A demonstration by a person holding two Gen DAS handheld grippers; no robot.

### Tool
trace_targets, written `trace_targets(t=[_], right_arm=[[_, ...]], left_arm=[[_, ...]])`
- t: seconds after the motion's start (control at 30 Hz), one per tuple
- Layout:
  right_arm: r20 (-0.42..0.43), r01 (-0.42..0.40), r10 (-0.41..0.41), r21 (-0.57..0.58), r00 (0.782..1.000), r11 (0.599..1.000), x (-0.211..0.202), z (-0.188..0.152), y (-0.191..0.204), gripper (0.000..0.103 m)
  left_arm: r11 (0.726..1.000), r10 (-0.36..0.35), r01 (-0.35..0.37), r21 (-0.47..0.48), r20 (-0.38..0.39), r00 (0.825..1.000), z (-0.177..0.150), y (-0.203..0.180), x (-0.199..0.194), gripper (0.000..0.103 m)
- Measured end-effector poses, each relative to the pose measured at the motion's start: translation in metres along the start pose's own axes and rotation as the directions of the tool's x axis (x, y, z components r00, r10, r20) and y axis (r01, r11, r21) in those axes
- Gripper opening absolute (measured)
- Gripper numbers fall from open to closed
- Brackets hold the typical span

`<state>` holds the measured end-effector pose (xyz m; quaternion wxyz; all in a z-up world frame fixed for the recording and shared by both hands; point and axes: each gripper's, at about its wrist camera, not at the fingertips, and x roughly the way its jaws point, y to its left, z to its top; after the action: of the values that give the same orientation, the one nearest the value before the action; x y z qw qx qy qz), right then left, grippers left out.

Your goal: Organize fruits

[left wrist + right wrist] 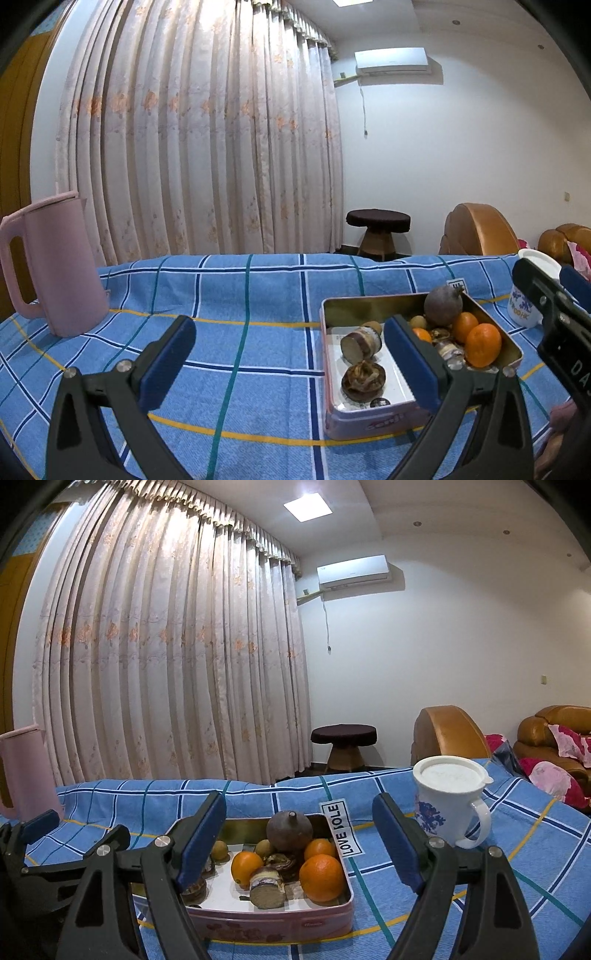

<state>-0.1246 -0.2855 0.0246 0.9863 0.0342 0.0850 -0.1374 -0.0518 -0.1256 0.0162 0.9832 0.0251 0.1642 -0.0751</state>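
A pink rectangular tin (pixel 376 422) (pixel 295 923) sits on the blue plaid cloth and holds fruit: oranges (pixel 482 345) (pixel 322 878), a dark round fruit (pixel 442 304) (pixel 289 830), small brown-green fruits (pixel 264 847), a cut purple-skinned piece (pixel 356 345) (pixel 266 888) and a dried brown piece (pixel 362 380). My left gripper (pixel 291 367) is open and empty, its right finger over the tin's middle. My right gripper (pixel 301 843) is open and empty, its fingers straddling the tin. Each gripper shows at the edge of the other's view.
A pink kettle (pixel 55 269) (pixel 26 771) stands at the table's far left. A white lidded mug (pixel 448 801) (pixel 528 295) with blue print stands right of the tin. Beyond the table are curtains, a dark stool (pixel 343 746) and brown sofas.
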Motion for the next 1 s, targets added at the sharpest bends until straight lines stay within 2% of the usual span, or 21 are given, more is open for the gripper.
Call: trace_targets(t=[0.5,0.67,1.0], right_arm=[[-0.002,0.005,-0.005,0.001,1.0,1.0,-0.0006,0.0009,-0.0012,0.083],[-0.003,0.004,-0.004,0.001,1.0,1.0,-0.0004,0.0009,-0.0011,0.083],[0.002,0.008,-0.008,-0.006,1.0,1.0,-0.0032,0.0004,-0.0045,0.083]], left_arm=[[1.0,0.022,-0.022,-0.003,-0.002,1.0,0.0008,-0.0011,-0.003,0.103],[0.999,0.043,-0.043,0.002,0.019,0.999,0.0007,-0.0035,-0.0066,0.103],[0.999,-0.017,0.018,-0.026,0.025,1.0,0.0018,-0.0053,-0.0072,0.103]])
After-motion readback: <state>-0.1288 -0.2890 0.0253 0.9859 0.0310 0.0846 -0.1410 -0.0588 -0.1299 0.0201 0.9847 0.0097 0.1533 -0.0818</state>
